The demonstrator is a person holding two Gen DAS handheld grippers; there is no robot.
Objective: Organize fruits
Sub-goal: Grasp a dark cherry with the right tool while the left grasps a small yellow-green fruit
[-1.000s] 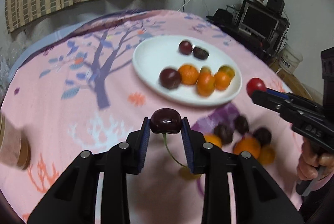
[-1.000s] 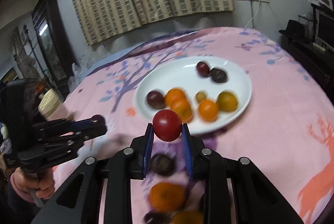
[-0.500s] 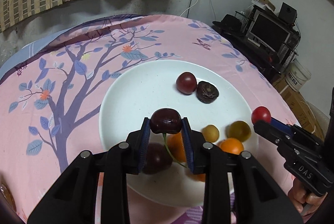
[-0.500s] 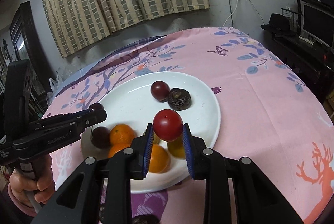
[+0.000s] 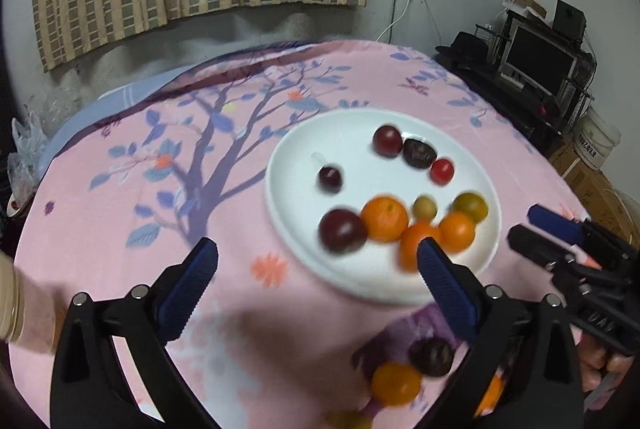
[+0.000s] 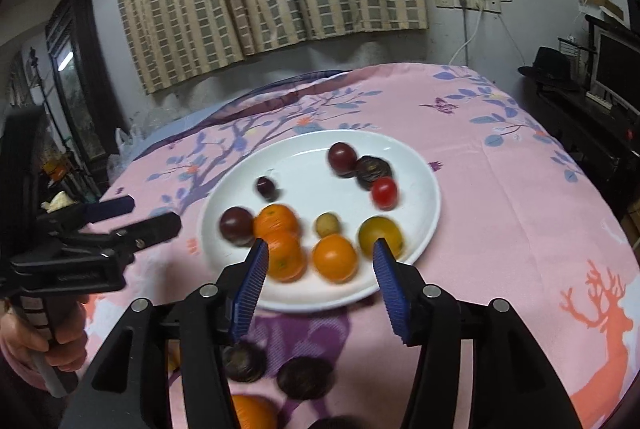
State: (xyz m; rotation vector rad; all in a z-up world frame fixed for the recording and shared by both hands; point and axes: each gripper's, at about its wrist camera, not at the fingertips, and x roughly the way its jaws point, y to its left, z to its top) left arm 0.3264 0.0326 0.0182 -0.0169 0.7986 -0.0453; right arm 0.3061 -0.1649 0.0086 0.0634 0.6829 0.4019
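A white plate (image 5: 352, 149) (image 6: 304, 165) on the pink tablecloth holds oranges, dark plums and other small fruit. A dark cherry (image 5: 330, 179) (image 6: 267, 188) lies free on the plate's left part, and a red cherry tomato (image 5: 442, 171) (image 6: 385, 192) lies beside a wrinkled dark fruit. My left gripper (image 5: 316, 253) (image 6: 154, 215) hangs over the plate's near left edge, its jaws opening wide with nothing between them. My right gripper (image 6: 320, 251) (image 5: 528, 229) is over the near rim, its jaws also opening and empty.
Loose fruit lies on the cloth in front of the plate: an orange (image 5: 396, 383) and dark fruits (image 6: 306, 377). A TV stand (image 5: 536, 69) sits off the table's right side. A person's hand (image 6: 60, 341) grips the left handle.
Both grippers let go: the cherry and the red tomato, held before, now lie on the plate. Both grippers have drawn back toward the plate's near rim.
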